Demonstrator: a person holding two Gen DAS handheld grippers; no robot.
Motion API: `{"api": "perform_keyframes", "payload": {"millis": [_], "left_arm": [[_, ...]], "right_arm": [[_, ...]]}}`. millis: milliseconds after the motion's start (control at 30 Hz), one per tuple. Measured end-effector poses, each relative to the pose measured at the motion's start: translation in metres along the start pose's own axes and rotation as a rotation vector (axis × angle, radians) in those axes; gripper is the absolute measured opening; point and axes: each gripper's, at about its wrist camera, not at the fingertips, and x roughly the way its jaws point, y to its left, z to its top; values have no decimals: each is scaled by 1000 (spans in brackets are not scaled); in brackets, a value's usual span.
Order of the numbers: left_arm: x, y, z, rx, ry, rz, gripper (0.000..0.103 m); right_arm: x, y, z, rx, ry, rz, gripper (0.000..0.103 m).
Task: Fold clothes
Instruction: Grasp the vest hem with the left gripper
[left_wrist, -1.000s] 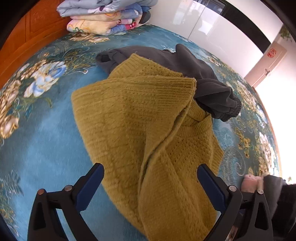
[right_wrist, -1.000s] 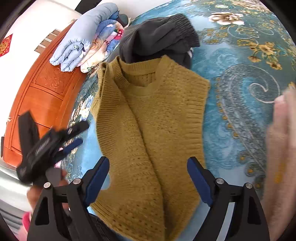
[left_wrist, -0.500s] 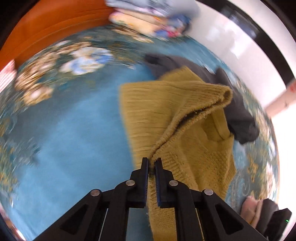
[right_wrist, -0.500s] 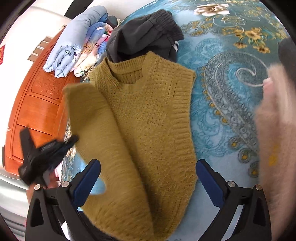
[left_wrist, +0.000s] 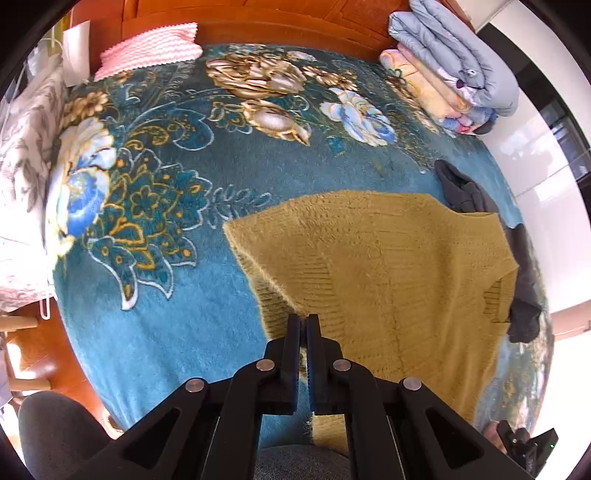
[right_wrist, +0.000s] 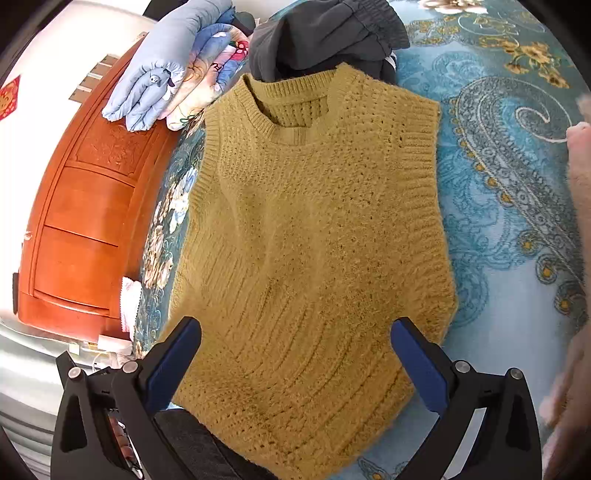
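- Since a second ago, the left gripper (left_wrist: 303, 325) has gone from wide open to pressed shut on the hem edge of the mustard-yellow knitted sleeveless vest (right_wrist: 314, 236), and has been carrying that side outward, so the half that was folded over is now lying spread open.
- Its jaws are pinching a thin fold of ribbed knit right at their tips; the rest of the vest (left_wrist: 388, 266) is stretching away ahead and to the gripper's right.
- The right gripper (right_wrist: 295, 354) is hanging wide open above the hem, its blue pads either side of the cloth, holding nothing.
- The vest is looking light, soft and stretchy, with a fuzzy, grippy surface; it is likely sagging wherever unsupported, so taking it by the firmer ribbed hem corners or armhole bands seems wisest.
- A dark grey garment (right_wrist: 325, 33) is lying just beyond the neckline, partly under it.
- Everything is resting on a plush teal floral blanket (left_wrist: 155, 332) covering a bed, probably dragging a little on the knit.
- Folded pale-blue and flowered quilts (left_wrist: 454, 62) are sitting at the far edge by an orange-brown wooden headboard (right_wrist: 81, 229).
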Motion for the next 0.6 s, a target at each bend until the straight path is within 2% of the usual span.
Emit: {"api": "perform_keyframes", "payload": {"millis": [200, 267, 333, 367, 433, 500, 600], "left_arm": [[-3, -23, 13, 99, 0, -64, 5], [-7, -31, 22, 147, -22, -52, 6], [-10, -40, 32, 196, -46, -34, 13], [-9, -44, 37, 221, -53, -38, 16], [-2, -58, 50, 272, -50, -53, 30], [7, -73, 63, 320, -51, -64, 35], [24, -107, 82, 414, -61, -85, 51]], "right_arm": [[-3, -6, 9, -10, -17, -44, 102], [-4, -5, 17, -41, -29, -85, 102], [-3, -5, 31, -73, -41, -127, 102], [-2, -5, 37, -85, -44, -143, 102], [1, -6, 52, -116, -49, -180, 102], [6, -8, 70, -138, -44, -231, 102], [15, -12, 93, -147, -23, -254, 102]]}}
